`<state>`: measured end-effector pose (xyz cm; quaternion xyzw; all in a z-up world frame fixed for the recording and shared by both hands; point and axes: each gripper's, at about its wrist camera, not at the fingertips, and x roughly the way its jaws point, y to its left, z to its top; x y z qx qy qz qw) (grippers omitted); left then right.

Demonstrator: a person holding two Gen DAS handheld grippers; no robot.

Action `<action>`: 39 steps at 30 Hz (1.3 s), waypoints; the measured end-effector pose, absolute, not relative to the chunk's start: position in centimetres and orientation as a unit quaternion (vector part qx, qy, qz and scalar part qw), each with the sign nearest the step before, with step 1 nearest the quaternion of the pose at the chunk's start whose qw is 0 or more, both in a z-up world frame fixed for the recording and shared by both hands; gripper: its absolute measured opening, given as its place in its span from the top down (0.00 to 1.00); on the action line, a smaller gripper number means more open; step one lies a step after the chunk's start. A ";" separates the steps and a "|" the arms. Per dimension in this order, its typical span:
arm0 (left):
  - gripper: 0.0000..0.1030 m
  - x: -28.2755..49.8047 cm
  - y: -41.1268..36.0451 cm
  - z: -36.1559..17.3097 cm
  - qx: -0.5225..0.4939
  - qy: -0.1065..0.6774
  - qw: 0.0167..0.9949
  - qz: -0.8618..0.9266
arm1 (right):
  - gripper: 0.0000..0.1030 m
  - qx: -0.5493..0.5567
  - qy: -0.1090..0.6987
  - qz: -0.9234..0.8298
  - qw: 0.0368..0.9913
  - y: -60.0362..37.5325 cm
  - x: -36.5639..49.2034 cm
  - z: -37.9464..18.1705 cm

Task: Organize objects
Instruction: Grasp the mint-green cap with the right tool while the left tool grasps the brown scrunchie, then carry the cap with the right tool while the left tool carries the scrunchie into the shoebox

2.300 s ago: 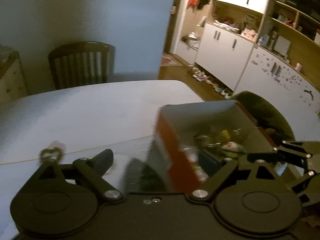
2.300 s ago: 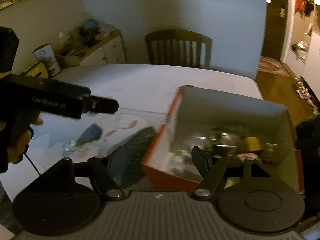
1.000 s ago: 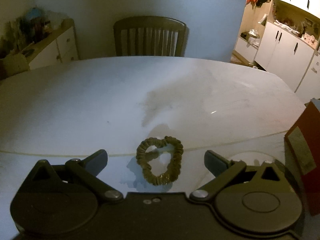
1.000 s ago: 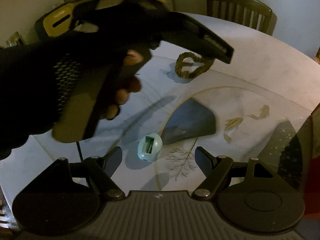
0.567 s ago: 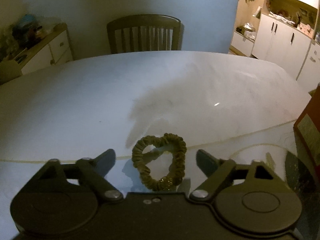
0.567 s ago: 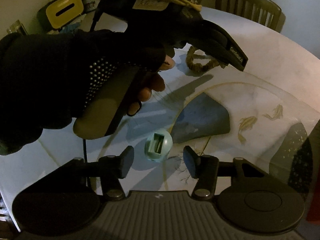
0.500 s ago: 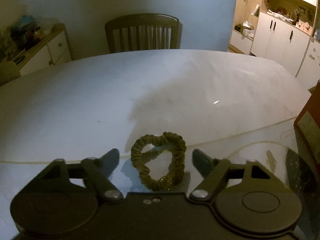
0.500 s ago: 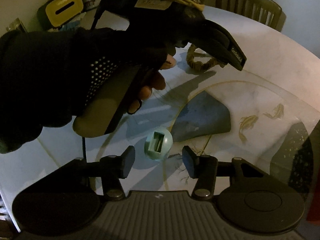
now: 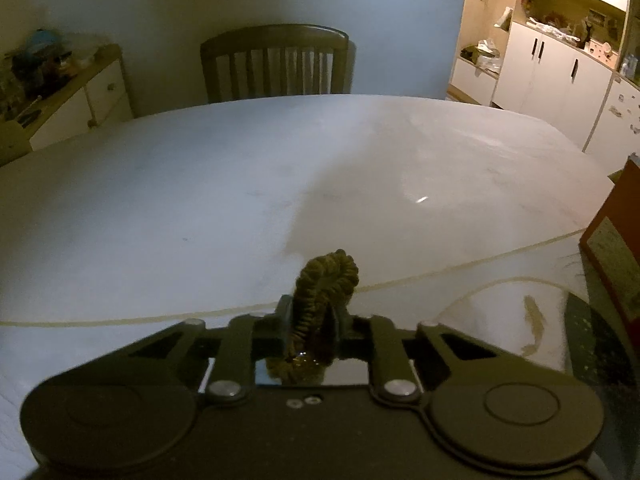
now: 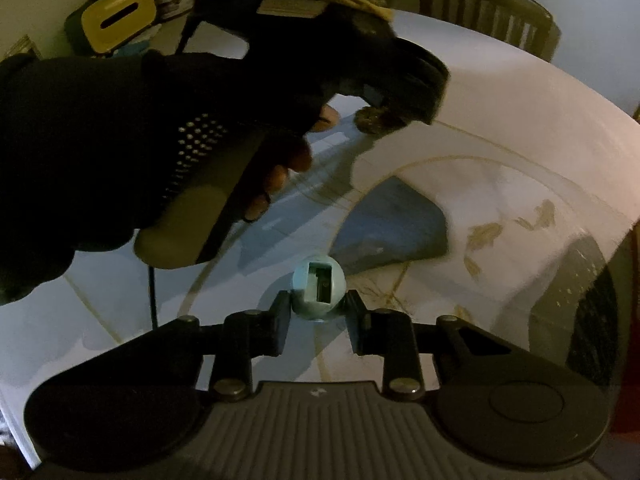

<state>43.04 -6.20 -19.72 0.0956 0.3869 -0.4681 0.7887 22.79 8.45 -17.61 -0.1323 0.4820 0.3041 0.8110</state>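
The olive-green scrunchie (image 9: 320, 312) is pinched between the jaws of the left gripper (image 9: 311, 316), bunched upright so its loop rises above the fingertips; in the right wrist view it shows as a small dark clump (image 10: 374, 118) at the tip of that gripper, just above the bench (image 9: 200, 200). The gloved left hand (image 10: 120, 152) wraps the gripper's handle from the left, bare fingertips curled under the grip, the tool angled forward and down toward the bench top.

The pale teal sharpener (image 10: 318, 286), rounded with a rectangular slot facing up, sits between the jaws of the right gripper (image 10: 319, 312), which are drawn in close on either side of it; whether it is lifted off the bench cannot be told.

Beneath both lies a printed mat with a blue-grey shape (image 10: 394, 226) and gold fish motifs. An orange-red box (image 9: 616, 240) stands at the bench's right edge. A wooden chair (image 9: 276, 64) stands at the far side.
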 end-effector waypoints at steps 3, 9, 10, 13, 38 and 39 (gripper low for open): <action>0.86 43.1 -6.1 -19.6 0.093 0.396 0.784 -0.469 | 0.73 -0.112 0.485 0.294 0.816 7.1 22.8 -17.3; 0.87 42.3 -5.5 -18.7 0.097 0.400 0.777 -0.476 | 0.73 -0.062 0.481 0.247 0.839 1.9 22.6 -15.3; 0.87 42.2 -5.3 -18.5 0.095 0.402 0.774 -0.479 | 0.73 -0.054 0.478 0.236 0.844 0.8 22.6 -14.9; 0.87 41.8 -4.7 -17.5 0.086 0.404 0.768 -0.489 | 0.73 -0.026 0.470 0.203 0.859 -2.4 22.3 -13.4; 0.87 27.9 -9.4 -4.7 0.042 0.380 0.662 -0.645 | 0.73 0.071 0.409 0.044 0.909 -25.6 16.6 -4.7; 0.87 27.4 -9.8 -4.4 0.040 0.381 0.660 -0.646 | 0.73 0.071 0.408 0.046 0.909 -26.2 16.8 -4.7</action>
